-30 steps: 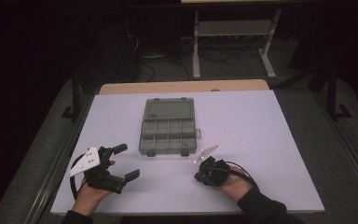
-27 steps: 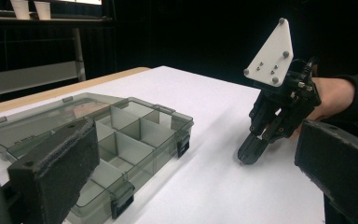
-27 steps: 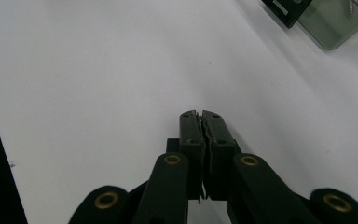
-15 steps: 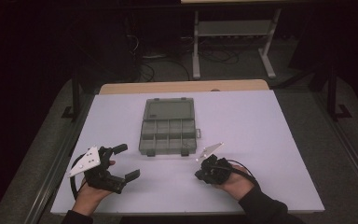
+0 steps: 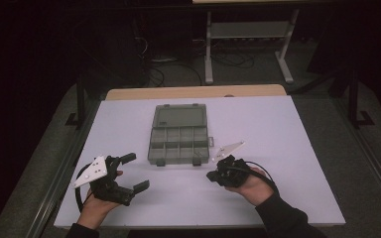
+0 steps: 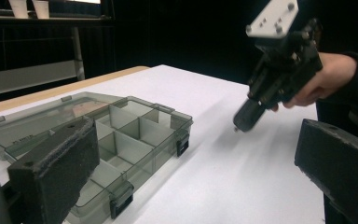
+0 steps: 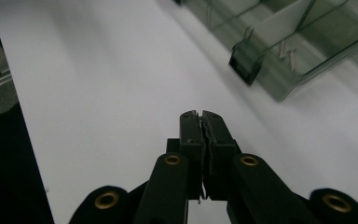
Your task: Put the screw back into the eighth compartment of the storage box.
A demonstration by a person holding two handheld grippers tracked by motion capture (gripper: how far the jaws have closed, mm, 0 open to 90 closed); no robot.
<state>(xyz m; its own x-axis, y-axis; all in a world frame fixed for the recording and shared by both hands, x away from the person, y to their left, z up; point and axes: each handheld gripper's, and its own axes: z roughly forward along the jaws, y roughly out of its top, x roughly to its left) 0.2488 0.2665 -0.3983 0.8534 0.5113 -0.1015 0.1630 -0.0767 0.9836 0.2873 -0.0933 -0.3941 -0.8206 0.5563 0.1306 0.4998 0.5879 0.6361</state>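
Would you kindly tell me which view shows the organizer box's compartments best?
The left gripper view: the organizer box lies open and close, its dividers plain. The high view shows the whole box from above, smaller. The right gripper view catches one corner with a latch.

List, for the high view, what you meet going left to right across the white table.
Left gripper → open compartment box → right gripper.

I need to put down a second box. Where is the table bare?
Bare: the table right of the organizer, the strip left of it, and the near middle between the left gripper and right gripper. Crowded only around the organizer's front latches.
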